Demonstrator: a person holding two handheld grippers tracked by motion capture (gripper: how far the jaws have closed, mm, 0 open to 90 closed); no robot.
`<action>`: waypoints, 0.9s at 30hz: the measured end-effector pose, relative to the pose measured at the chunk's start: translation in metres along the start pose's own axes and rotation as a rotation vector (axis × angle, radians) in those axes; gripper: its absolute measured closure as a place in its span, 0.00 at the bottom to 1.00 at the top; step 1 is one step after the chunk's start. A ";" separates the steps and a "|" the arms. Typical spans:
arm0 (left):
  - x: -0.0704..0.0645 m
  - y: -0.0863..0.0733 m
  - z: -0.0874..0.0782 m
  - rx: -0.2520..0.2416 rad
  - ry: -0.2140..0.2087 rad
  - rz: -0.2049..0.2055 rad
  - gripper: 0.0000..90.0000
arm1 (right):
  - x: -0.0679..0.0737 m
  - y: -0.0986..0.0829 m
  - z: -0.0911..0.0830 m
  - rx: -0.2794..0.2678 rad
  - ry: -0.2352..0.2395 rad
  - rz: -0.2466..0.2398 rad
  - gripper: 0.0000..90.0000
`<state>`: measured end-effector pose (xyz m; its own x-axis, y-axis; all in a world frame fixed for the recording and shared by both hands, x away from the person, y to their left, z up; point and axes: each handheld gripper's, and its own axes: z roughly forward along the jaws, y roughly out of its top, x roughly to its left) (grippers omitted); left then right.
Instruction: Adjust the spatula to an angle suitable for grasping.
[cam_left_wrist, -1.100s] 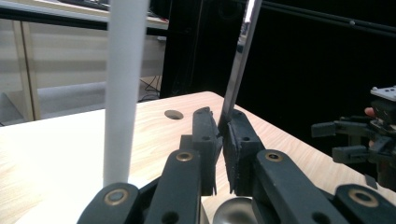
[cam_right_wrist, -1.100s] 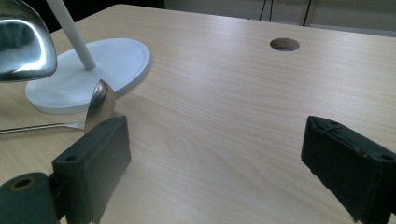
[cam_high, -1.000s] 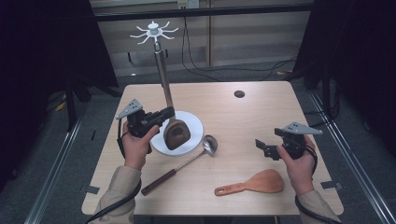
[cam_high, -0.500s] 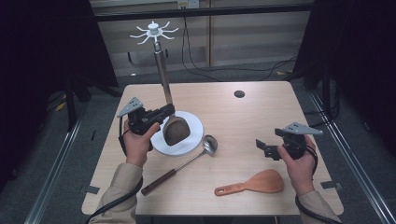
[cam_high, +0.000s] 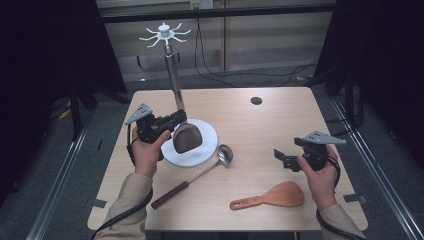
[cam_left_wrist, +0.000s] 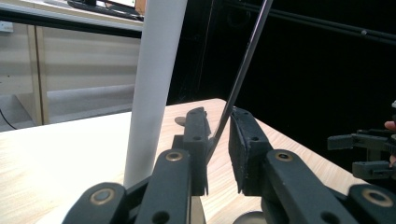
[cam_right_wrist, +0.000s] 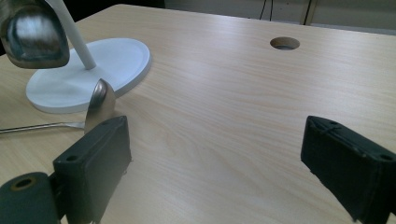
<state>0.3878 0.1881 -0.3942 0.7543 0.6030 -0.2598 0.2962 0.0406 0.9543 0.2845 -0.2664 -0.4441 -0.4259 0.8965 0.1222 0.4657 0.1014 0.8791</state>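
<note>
Rack stand (cam_high: 172, 75) is the big thing here, white pole with hook crown (cam_high: 164, 34) up top, round white base (cam_high: 207, 145) on the table (cam_high: 280, 130). Spatula (cam_high: 186, 138), dark metal blade hanging low over the base, thin shank running up along the pole toward the hooks; long axis near upright, slightly tilted. My left gripper (cam_left_wrist: 218, 135) has its jaws clamped on that shank just above the blade, pole just beside it on the left. So the move turns on lifting the handle end up to a hook, I judge. Right gripper (cam_right_wrist: 219, 154) jaws wide apart, nothing between them, well away. Ladle (cam_high: 200, 175) and wooden rice paddle (cam_high: 272, 196) lie flat on the table. No containers.
</note>
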 end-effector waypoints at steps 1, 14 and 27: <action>0.000 0.000 0.000 0.001 0.001 0.000 0.85 | 0.000 0.000 0.000 0.000 -0.001 -0.001 0.09; -0.002 0.004 0.001 0.000 0.000 0.008 0.81 | -0.001 0.000 -0.001 -0.005 0.001 0.003 0.09; -0.010 0.008 -0.013 -0.032 0.025 0.044 0.80 | -0.003 -0.001 -0.001 0.001 0.005 0.012 0.09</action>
<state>0.3755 0.1928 -0.3822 0.7511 0.6246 -0.2139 0.2435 0.0391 0.9691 0.2841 -0.2692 -0.4450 -0.4240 0.8955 0.1352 0.4713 0.0907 0.8773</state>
